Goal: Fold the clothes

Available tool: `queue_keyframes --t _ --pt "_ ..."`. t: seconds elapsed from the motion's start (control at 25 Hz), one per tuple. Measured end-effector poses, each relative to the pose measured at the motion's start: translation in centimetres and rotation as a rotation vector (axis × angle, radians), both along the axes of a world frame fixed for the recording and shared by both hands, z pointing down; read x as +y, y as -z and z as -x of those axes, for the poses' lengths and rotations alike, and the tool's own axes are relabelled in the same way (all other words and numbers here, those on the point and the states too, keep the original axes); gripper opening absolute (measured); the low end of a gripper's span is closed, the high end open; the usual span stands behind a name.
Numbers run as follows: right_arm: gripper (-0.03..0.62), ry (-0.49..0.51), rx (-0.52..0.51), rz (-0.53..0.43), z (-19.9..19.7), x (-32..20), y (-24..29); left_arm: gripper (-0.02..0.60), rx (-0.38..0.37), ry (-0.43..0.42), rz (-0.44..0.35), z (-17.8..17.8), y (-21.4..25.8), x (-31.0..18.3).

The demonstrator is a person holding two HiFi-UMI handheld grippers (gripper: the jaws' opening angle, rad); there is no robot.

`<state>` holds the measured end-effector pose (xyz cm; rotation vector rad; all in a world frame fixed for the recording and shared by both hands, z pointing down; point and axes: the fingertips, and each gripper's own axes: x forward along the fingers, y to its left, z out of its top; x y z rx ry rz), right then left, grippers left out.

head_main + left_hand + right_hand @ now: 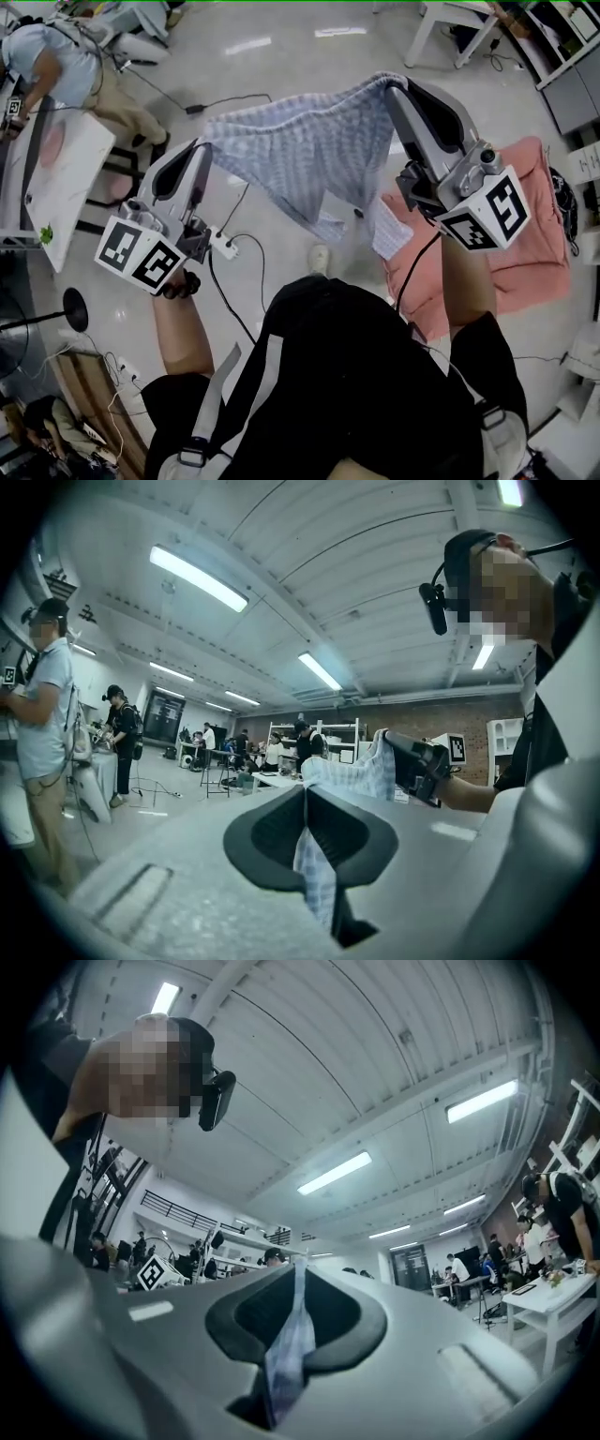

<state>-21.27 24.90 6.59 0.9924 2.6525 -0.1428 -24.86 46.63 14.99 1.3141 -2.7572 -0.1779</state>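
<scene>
Head view: a blue checked garment hangs in mid-air, stretched between the left gripper and the right gripper, each clamped on a top corner. This looks like the spreading-out step; next it probably needs laying flat before folding.

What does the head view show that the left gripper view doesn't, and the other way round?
Only the head view: the pink cloth on the floor and the white power strip. Only the left gripper view: ceiling strip lights, a brick wall and shelving far off. Both: the blue checked garment held in the air, the left gripper shut on one corner, the right gripper shut on another.
</scene>
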Motion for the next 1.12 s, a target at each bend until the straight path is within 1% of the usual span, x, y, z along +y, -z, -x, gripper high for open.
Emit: queue_keyframes --t 0.16,0.28,0.56,0.72,0.88,1.12 --pt "0.037 0.046 0.017 -0.018 2.8 3.0 -1.0 0.014 0.016 0.046 0.026 1.4 -1.6 2.9" --pt "0.037 0.088 0.029 -0.024 4.8 5.2 -1.4 0.014 0.022 0.085 0.025 2.1 -2.2 4.9" --pt "0.037 0.198 0.047 -0.078 9.0 11.9 -2.5 0.014 0.051 0.241 0.024 4.1 -4.2 10.9" --pt "0.037 0.243 0.061 -0.067 11.1 14.4 -2.7 0.014 0.043 0.292 0.054 4.7 -4.8 12.6" --pt "0.037 0.267 0.039 -0.095 12.1 15.4 -2.9 0.014 0.031 0.315 0.068 4.6 -4.3 12.9" --pt "0.037 0.247 0.065 -0.119 13.8 13.6 -4.6 0.014 0.037 0.325 0.06 5.0 -4.4 12.4"
